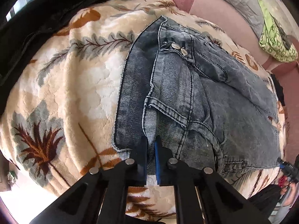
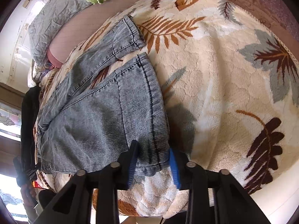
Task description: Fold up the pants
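Denim, acid-washed grey-blue: the pants (image 1: 186, 97) lie spread on a cream fleece blanket (image 1: 78, 85) printed with brown, orange and grey leaves, which covers a bed. In the left wrist view the waistband end is nearest, with two metal snap buttons (image 1: 179, 49) on the open fly. The left gripper (image 1: 151, 149) points steeply down at the near edge of the waist, its blue-padded jaws drawn almost together with a fold of denim pinched between them. In the right wrist view the two legs run away from the camera, their stitched hems (image 2: 147, 85) lying apart on the blanket. The right gripper (image 2: 153, 166) straddles the corner of the nearer hem; its blue pads (image 2: 174, 166) sit against either side of the cloth, narrowly spaced and closed on it. Beyond the blanket lie a pink sheet (image 1: 220, 13), a grey pillow (image 2: 54, 18) and a green patterned cloth (image 1: 276, 43). A black garment (image 1: 37, 15) lies at the blanket's far left edge.
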The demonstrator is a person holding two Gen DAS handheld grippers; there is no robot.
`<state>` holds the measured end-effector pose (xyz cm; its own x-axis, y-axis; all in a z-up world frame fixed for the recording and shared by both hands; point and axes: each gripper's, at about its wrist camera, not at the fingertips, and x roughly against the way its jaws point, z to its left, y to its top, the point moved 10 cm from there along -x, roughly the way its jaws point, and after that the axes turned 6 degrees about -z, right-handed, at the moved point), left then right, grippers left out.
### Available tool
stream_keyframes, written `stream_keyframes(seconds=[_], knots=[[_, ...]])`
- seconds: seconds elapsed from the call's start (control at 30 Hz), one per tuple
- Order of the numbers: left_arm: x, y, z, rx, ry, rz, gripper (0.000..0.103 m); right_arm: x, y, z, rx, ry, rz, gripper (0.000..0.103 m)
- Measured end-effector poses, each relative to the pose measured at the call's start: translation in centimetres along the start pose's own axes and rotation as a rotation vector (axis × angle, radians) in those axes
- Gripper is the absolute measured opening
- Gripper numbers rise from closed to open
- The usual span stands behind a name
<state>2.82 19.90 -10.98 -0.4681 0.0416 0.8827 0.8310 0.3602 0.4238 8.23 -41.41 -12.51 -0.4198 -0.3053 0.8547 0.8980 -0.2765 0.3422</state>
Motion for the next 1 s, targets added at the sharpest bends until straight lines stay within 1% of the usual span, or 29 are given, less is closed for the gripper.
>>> stream_keyframes(seconds=[0.1,0.2,0.27,0.33,0.37,0.4,0.43,0.47,0.5,0.53,0.6,0.63,0.7,0.73,0.8,0.87,0.9,0.97,1.0], knots=[[1.3,-0.1,0.2,0.026,0.006,-0.031,0.006,0.5,0.1,0.8,0.072,-0.034,-0.014,0.020],[3.2,-0.3,0.5,0.041,0.008,-0.070,0.005,2.2,0.5,2.0,0.147,-0.067,-0.062,0.020],[3.9,-0.8,0.8,0.038,0.023,-0.076,0.005,2.9,0.6,2.3,0.196,-0.106,-0.083,0.020],[3.4,-1.3,1.7,0.042,0.047,-0.044,0.005,1.6,-0.3,1.5,0.219,-0.146,-0.024,0.020],[2.8,-1.8,2.4,0.051,0.053,-0.007,0.005,0.6,-0.8,0.8,0.208,-0.159,0.009,0.021],[2.1,-1.8,2.6,0.063,0.056,0.013,0.005,-0.3,-1.2,0.3,0.208,-0.158,0.044,0.023],[1.8,-2.0,3.0,0.087,0.038,0.029,0.005,0.0,-1.1,0.6,0.220,-0.150,0.043,0.025],[1.8,-1.8,3.1,0.094,0.027,0.026,0.005,0.3,-0.9,0.7,0.228,-0.152,0.041,0.030],[2.0,-1.6,3.0,0.083,0.028,0.018,0.005,0.9,-0.6,0.8,0.226,-0.155,0.028,0.045],[2.4,-1.4,2.8,0.066,0.034,0.008,0.005,1.5,-0.2,0.8,0.212,-0.160,0.006,0.051],[3.2,-0.8,2.3,0.020,0.049,-0.018,0.005,3.0,0.9,0.8,0.187,-0.150,-0.060,0.052],[3.6,-0.6,2.0,0.006,0.052,-0.025,0.005,3.5,1.2,0.9,0.174,-0.139,-0.079,0.052],[4.2,-0.2,1.5,0.001,0.027,-0.033,0.005,4.7,2.4,1.1,0.125,-0.092,-0.123,0.052],[4.5,0.2,1.4,-0.006,0.035,-0.043,0.005,4.9,3.2,1.2,0.110,-0.063,-0.137,0.052],[5.5,0.9,0.7,-0.024,0.043,-0.082,0.005,4.4,4.4,1.5,0.090,-0.055,-0.136,0.052],[6.5,1.7,-0.4,-0.026,0.013,-0.122,0.005,2.6,6.3,2.2,0.068,-0.017,-0.118,0.052],[7.2,2.2,-1.2,-0.040,-0.002,-0.153,0.006,1.9,6.7,2.3,0.065,-0.021,-0.109,0.052],[7.4,3.0,-3.3,-0.065,-0.036,-0.187,0.015,-0.2,8.3,2.1,0.052,-0.051,-0.086,0.052],[7.3,3.2,-4.4,-0.082,-0.064,-0.191,0.028,-1.6,9.1,2.2,0.049,-0.059,-0.069,0.052]])
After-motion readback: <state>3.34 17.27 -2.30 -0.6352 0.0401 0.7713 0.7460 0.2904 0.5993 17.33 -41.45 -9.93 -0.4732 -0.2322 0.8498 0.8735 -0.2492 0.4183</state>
